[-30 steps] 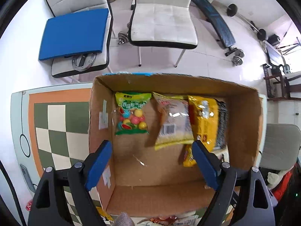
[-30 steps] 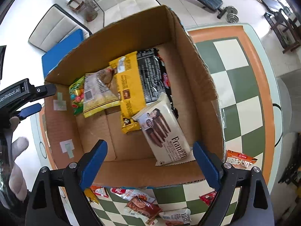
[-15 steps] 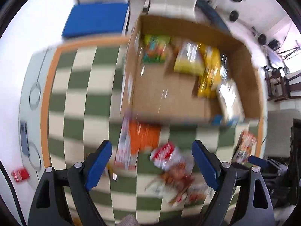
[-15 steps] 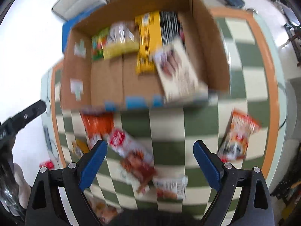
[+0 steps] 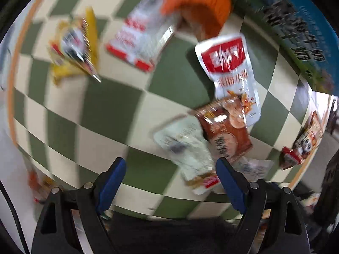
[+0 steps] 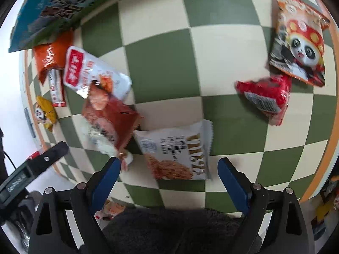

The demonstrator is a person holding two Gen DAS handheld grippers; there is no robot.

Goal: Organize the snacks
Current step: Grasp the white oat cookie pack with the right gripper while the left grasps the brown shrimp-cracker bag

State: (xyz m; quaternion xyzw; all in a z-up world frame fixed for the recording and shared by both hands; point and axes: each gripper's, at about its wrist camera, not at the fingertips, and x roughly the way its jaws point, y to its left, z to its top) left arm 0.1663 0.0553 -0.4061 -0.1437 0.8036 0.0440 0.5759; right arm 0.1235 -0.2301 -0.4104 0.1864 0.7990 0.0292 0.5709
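Loose snack packs lie on the green-and-cream checkered table (image 6: 169,67). In the right wrist view, my right gripper (image 6: 169,169) is open and empty, just above a white pack (image 6: 180,150). A brown-red pack (image 6: 110,116) overlaps a white-red pack (image 6: 84,72) to the left. A red pack (image 6: 264,97) and a panda pack (image 6: 300,42) lie to the right. My left gripper (image 5: 170,176) is open and empty over a pale pack (image 5: 188,150), beside the brown-red pack (image 5: 224,133) and the white-red pack (image 5: 231,69). The left wrist view is blurred.
The box's blue printed outer wall (image 6: 63,6) stands at the far edge, and also shows in the left wrist view (image 5: 300,33). An orange pack (image 5: 199,6), a red-white pack (image 5: 139,40) and a yellow pack (image 5: 74,48) lie at the far left. The left gripper's body (image 6: 31,169) shows at lower left.
Both grippers have pulled back from over the open box and dropped low over the loose packs on the table. Both stayed open and empty.
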